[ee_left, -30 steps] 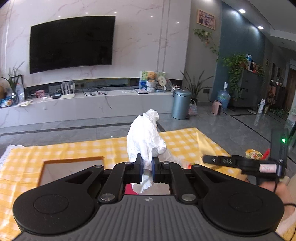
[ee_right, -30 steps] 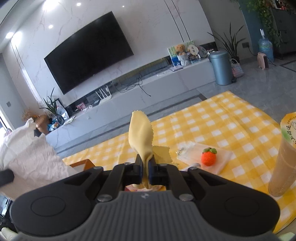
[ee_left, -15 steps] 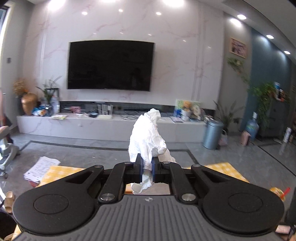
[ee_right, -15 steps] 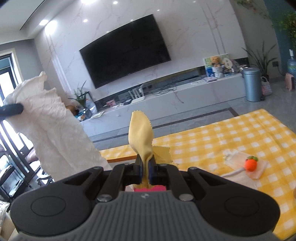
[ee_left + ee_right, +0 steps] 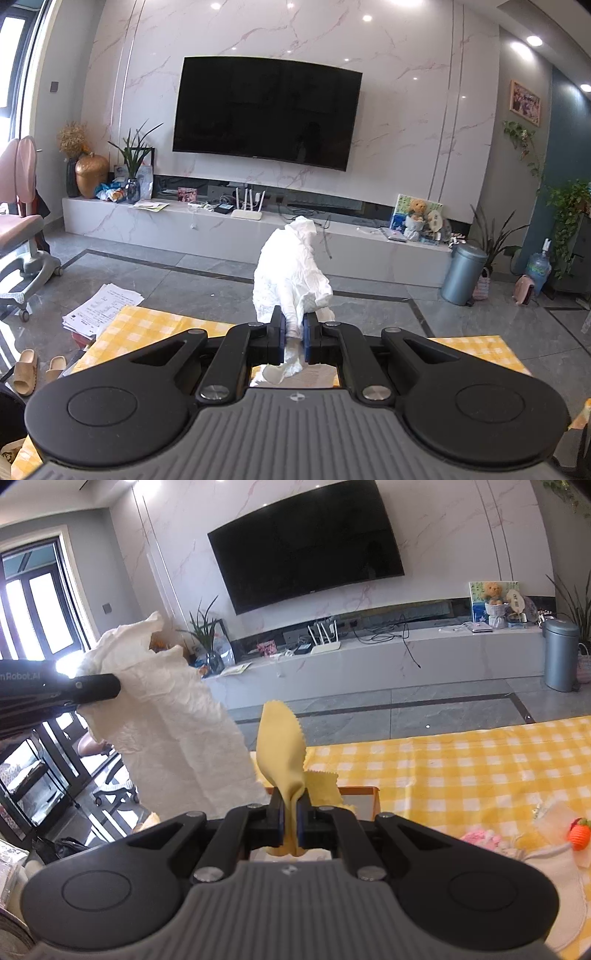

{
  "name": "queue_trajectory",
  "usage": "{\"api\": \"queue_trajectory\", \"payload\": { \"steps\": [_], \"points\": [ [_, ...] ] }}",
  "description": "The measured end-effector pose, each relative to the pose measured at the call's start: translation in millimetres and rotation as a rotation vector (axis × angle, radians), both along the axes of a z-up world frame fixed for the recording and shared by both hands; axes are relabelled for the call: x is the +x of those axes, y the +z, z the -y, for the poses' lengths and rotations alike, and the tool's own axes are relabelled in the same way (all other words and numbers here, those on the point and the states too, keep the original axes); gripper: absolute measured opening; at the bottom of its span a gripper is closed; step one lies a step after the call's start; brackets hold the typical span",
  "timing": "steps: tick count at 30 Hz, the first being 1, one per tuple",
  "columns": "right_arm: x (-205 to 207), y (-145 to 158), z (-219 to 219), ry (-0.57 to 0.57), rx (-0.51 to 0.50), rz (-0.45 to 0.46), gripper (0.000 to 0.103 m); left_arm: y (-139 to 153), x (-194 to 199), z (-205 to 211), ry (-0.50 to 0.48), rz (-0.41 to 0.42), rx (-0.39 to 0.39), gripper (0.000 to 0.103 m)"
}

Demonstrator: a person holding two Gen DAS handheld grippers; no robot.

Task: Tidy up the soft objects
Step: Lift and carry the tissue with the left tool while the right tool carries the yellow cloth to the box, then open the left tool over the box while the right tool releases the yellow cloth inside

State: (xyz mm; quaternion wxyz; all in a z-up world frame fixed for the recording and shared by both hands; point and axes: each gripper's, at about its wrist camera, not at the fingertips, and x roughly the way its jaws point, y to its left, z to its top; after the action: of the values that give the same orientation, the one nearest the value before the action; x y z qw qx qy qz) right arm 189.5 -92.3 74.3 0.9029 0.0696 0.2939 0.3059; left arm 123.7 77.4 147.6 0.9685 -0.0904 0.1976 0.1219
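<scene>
My left gripper (image 5: 293, 334) is shut on a crumpled white tissue (image 5: 290, 275), which stands up above the fingers. The same white tissue (image 5: 173, 716) hangs at the left of the right wrist view, pinched by the left gripper's dark fingers (image 5: 92, 688). My right gripper (image 5: 290, 818) is shut on a yellow cloth with zigzag edges (image 5: 282, 753); its tip rises above the jaws. Both cloths are held in the air above a table under a yellow checked tablecloth (image 5: 461, 768). An orange knitted toy (image 5: 578, 832) lies on a clear bag at the table's right edge.
A wooden-rimmed tray (image 5: 364, 799) sits on the tablecloth just beyond my right gripper. A pink knitted item (image 5: 480, 838) and a white cloth (image 5: 557, 882) lie at the right. Papers (image 5: 103, 308) and slippers (image 5: 26, 371) lie on the floor at left. A TV wall and low bench stand behind.
Both grippers swung left and lifted a little, so the views now show more of the room's left side and less of the table. Each still holds its cloth.
</scene>
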Motion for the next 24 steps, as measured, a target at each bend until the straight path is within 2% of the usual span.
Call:
{"api": "queue_trajectory", "payload": {
  "steps": [6,8,10,14,19,21,24],
  "points": [
    [22,-28,-12,0.021,-0.029,-0.043,0.004,-36,2,-12,0.027,0.011,0.029,0.01],
    [33,-35,-15,0.022,-0.039,-0.057,0.004,-45,5,-13,-0.002,0.034,0.054,0.01],
    [40,-43,-17,0.025,-0.06,-0.056,0.004,-58,15,-12,-0.068,0.013,0.076,0.01],
    [49,-58,-23,0.041,-0.07,-0.063,0.004,-101,39,-9,-0.223,-0.131,0.118,0.01],
    [54,-79,-29,0.045,-0.073,-0.087,0.004,-153,58,3,-0.292,-0.365,0.207,0.012],
    [57,-84,-33,0.042,-0.097,-0.077,0.004,-164,60,11,-0.299,-0.424,0.281,0.015],
    [58,-93,-34,0.045,-0.108,-0.076,0.004,-173,53,29,-0.332,-0.443,0.441,0.029]
  ]
}}
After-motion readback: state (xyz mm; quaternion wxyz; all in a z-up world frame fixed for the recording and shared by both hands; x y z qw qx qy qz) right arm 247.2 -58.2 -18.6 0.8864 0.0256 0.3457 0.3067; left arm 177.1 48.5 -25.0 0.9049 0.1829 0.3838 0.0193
